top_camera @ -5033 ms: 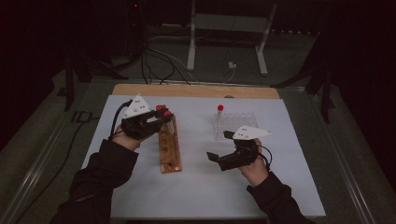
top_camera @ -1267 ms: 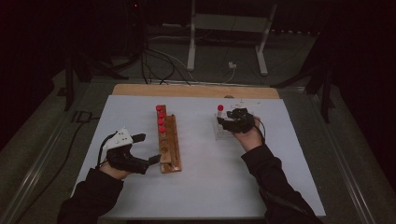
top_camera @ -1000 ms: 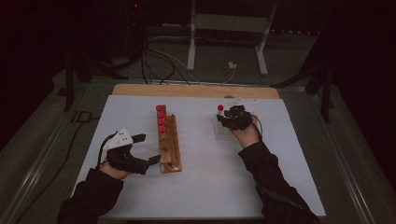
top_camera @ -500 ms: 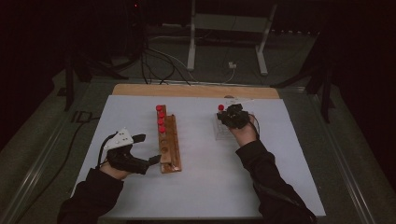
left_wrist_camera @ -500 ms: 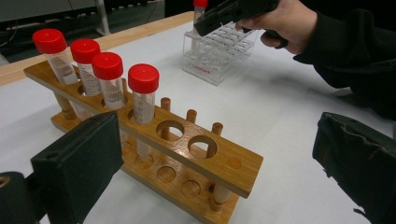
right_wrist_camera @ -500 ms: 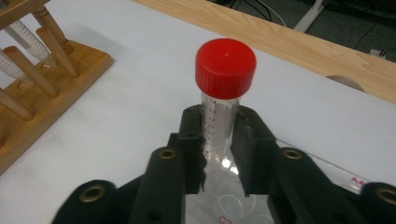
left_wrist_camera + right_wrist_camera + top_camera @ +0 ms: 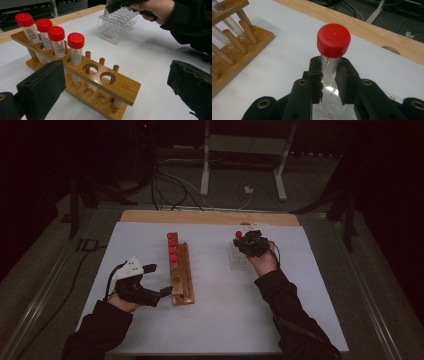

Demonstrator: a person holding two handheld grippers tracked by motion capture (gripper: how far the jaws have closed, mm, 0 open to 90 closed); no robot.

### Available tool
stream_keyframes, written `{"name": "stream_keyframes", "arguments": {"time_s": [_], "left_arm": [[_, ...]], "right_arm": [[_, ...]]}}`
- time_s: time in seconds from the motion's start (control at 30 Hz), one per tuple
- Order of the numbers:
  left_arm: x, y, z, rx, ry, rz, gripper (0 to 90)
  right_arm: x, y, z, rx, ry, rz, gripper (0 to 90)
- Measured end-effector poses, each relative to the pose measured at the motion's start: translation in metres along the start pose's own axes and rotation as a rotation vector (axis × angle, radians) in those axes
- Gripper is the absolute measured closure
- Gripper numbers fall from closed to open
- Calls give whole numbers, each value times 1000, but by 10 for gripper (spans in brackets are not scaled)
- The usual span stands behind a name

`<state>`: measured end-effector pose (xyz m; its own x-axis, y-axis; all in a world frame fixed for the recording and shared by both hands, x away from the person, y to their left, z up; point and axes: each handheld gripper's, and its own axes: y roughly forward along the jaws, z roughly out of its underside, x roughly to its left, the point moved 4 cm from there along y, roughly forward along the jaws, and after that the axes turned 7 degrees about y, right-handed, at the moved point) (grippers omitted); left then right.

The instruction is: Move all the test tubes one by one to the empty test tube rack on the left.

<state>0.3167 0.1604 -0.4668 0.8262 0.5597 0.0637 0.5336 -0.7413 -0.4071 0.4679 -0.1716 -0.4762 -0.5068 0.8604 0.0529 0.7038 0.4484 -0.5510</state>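
A wooden rack [image 7: 181, 279] [image 7: 105, 82] holds several red-capped tubes [image 7: 171, 246] [image 7: 56, 35] at its far end; the near holes are empty. My left gripper [image 7: 159, 280] [image 7: 117, 75] is open at the rack's near end, one jaw on each side. To the right stands a clear plastic rack [image 7: 235, 262] [image 7: 120, 20]. One red-capped tube [image 7: 333, 41] [image 7: 238, 234] rises upright from it. My right gripper [image 7: 250, 245] [image 7: 329, 68] is shut on that tube just below the cap.
A white mat [image 7: 220, 320] covers the table, with a wooden strip [image 7: 210, 217] along its far edge. Beyond the table are stand legs [image 7: 280, 165] and cables [image 7: 170, 185] on the dark floor. The person's right sleeve [image 7: 192, 22] reaches over the mat.
Five seconds ago the left gripper was at the wooden rack's far end and the right near the middle. Over the last second the right hand edged forward at the clear rack; the left stayed.
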Motion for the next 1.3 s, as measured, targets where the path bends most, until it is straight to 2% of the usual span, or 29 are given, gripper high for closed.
{"name": "stream_keyframes", "arguments": {"time_s": [0.3,0.6,0.93,1.3], "left_arm": [[-2,1,-3,0,-1,13,24],[-4,1,-12,-14,5,27,24],[-7,4,-22,-23,19,45,24],[-14,12,-36,-29,41,66,24]], "right_arm": [[2,-19,-11,-27,-11,1,753],[7,-44,-21,-62,-43,-3,753],[22,-64,-20,-79,-72,-58,753],[50,-76,-2,-51,-132,-139,753]]}}
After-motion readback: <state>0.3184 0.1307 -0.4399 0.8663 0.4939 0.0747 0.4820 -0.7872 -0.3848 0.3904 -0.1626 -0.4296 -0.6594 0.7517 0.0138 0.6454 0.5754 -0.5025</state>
